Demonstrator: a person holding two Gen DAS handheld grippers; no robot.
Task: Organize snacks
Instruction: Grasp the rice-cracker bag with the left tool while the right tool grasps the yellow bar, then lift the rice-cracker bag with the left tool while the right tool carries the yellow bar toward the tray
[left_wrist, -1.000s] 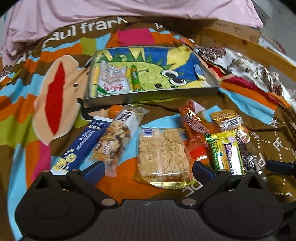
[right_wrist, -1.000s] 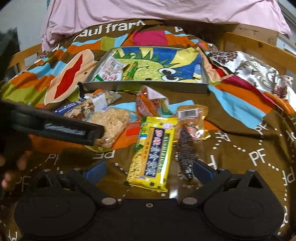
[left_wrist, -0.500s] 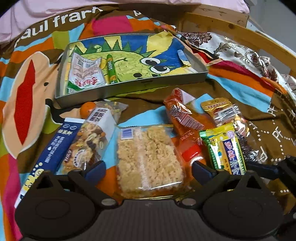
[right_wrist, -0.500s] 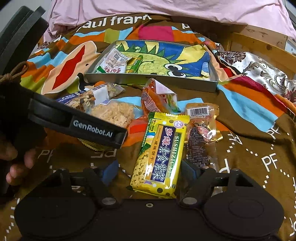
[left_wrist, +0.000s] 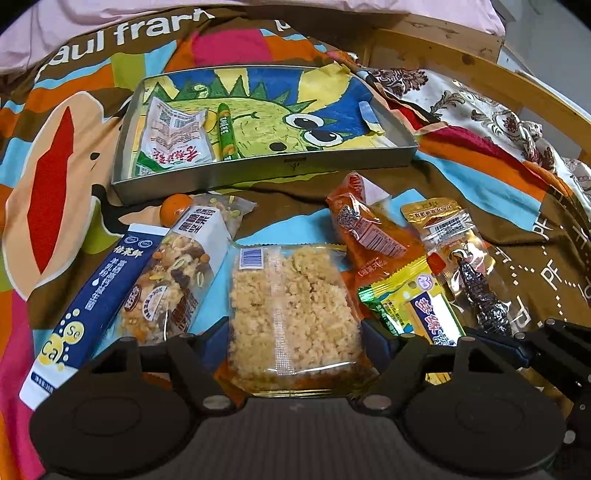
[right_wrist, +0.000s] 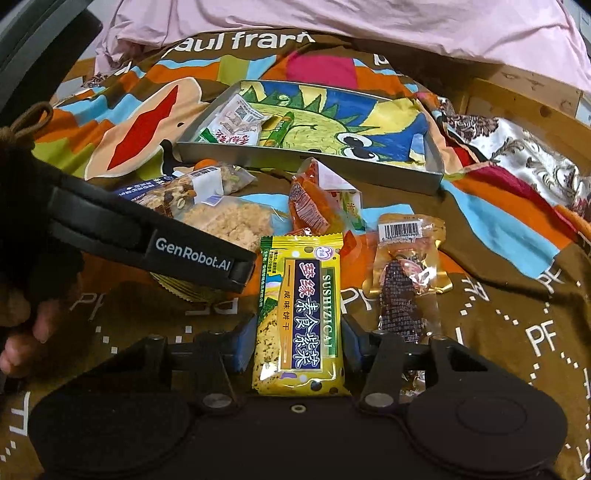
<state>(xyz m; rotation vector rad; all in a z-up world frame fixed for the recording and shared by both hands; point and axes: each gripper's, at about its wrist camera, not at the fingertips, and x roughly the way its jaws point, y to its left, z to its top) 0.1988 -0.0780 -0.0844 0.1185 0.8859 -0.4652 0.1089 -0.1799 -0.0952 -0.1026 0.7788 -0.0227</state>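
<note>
My left gripper (left_wrist: 295, 339) has its blue pads against both sides of a clear pack of crumbly rice cake (left_wrist: 291, 314) lying on the blanket. My right gripper (right_wrist: 297, 341) has its pads against both sides of a yellow biscuit pack (right_wrist: 299, 314). A metal tray (left_wrist: 266, 166) with a dinosaur picture stands behind the snacks; it holds a white packet (left_wrist: 171, 138) and a green stick (left_wrist: 227, 131). The tray also shows in the right wrist view (right_wrist: 314, 168).
Loose snacks lie on the colourful blanket: a blue milk-powder box (left_wrist: 92, 295), a nut mix bag (left_wrist: 177, 277), a small orange (left_wrist: 175, 208), an orange packet (left_wrist: 365, 229), a gold packet (left_wrist: 458, 254). The left gripper's body (right_wrist: 147, 247) crosses the right view. A wooden bed frame (left_wrist: 480, 70) runs at the right.
Both grippers have moved down and forward onto their packs and their jaws have narrowed: the left around the rice cake, the right around the yellow biscuit pack.
</note>
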